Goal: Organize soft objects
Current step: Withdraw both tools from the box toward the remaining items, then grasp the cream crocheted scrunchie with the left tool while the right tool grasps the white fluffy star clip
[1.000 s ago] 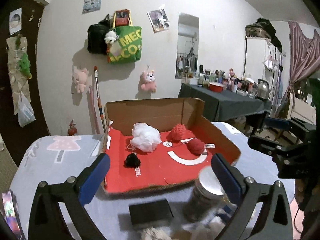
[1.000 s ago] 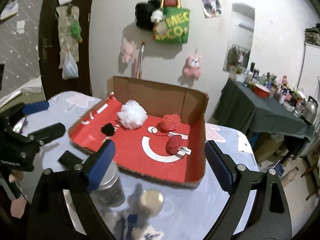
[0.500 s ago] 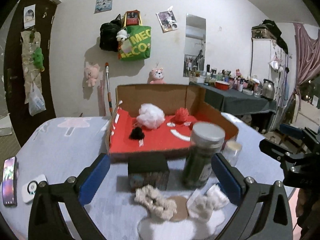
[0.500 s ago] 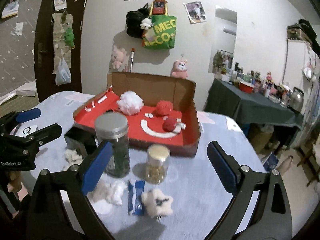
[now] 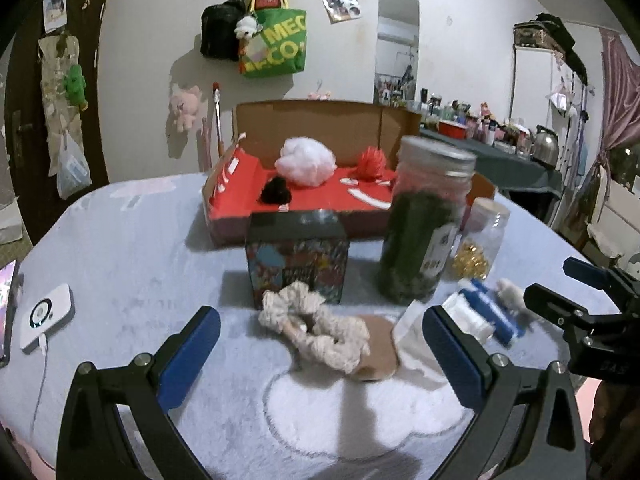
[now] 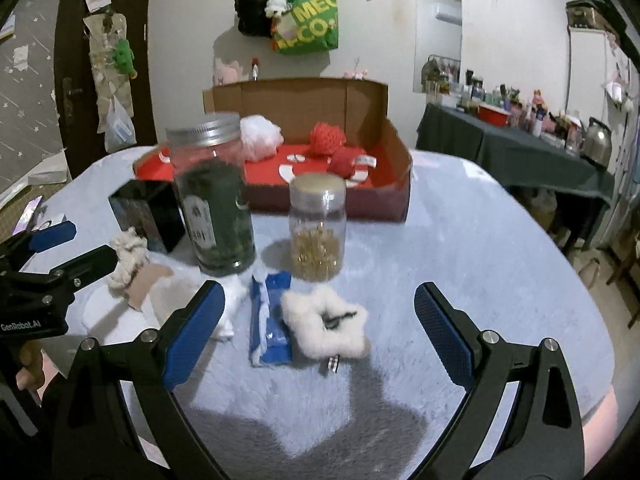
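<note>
Two grippers are released and empty: left gripper (image 5: 320, 340) over the beige scrunchie (image 5: 316, 330), right gripper (image 6: 318, 316) over the white fluffy scrunchie (image 6: 326, 326), both lying on the tabletop (image 6: 460, 248).

Fluffy table (image 6: 460, 240): box (image 6: 394, 200), jars (image 6: 216, 200), scrunchies (image 5: 316, 328).
</note>
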`<state>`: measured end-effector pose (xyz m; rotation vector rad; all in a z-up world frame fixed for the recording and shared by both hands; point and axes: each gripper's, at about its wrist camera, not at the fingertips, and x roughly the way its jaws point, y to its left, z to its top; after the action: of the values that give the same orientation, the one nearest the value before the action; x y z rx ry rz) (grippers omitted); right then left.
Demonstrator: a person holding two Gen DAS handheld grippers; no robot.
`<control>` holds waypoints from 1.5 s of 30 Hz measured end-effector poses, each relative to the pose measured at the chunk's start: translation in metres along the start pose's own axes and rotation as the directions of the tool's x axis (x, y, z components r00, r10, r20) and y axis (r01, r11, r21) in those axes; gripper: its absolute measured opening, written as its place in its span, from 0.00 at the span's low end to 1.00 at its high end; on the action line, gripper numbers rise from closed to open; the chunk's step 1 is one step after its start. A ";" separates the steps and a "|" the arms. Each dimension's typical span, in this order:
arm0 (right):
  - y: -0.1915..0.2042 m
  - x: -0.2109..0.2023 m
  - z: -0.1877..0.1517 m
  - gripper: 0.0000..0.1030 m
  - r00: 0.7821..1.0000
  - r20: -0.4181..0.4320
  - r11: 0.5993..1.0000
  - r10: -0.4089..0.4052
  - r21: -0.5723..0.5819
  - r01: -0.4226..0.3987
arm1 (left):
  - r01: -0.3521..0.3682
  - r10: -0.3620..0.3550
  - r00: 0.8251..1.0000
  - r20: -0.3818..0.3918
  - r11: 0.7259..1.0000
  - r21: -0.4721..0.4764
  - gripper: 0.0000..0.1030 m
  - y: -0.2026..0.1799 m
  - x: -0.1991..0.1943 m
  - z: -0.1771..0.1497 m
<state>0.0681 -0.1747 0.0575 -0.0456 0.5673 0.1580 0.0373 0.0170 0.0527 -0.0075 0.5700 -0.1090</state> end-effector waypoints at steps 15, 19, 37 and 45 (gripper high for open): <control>-0.020 0.024 -0.005 0.94 0.996 -0.073 0.996 0.052 0.075 -0.046 | 0.003 -0.004 0.998 -0.057 1.000 -0.008 1.00 0.014 0.014 -0.001; -0.031 0.031 -0.004 0.94 0.991 -0.093 0.989 0.096 0.121 -0.085 | 0.013 -0.013 0.997 -0.080 1.000 0.003 1.00 0.013 0.021 0.002; -0.046 0.050 -0.007 0.59 0.964 -0.159 0.968 0.216 0.164 -0.190 | 0.095 -0.095 0.976 -0.194 0.995 -0.008 0.65 0.019 0.045 0.000; -0.044 0.039 -0.002 0.55 0.963 -0.130 0.965 0.235 0.152 -0.215 | 0.114 -0.110 0.981 -0.160 0.993 0.017 0.31 0.014 0.031 0.008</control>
<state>0.1061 -0.2130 0.0348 0.1422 0.7289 0.3397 0.0687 0.0279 0.0426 -0.0056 0.7274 -0.2279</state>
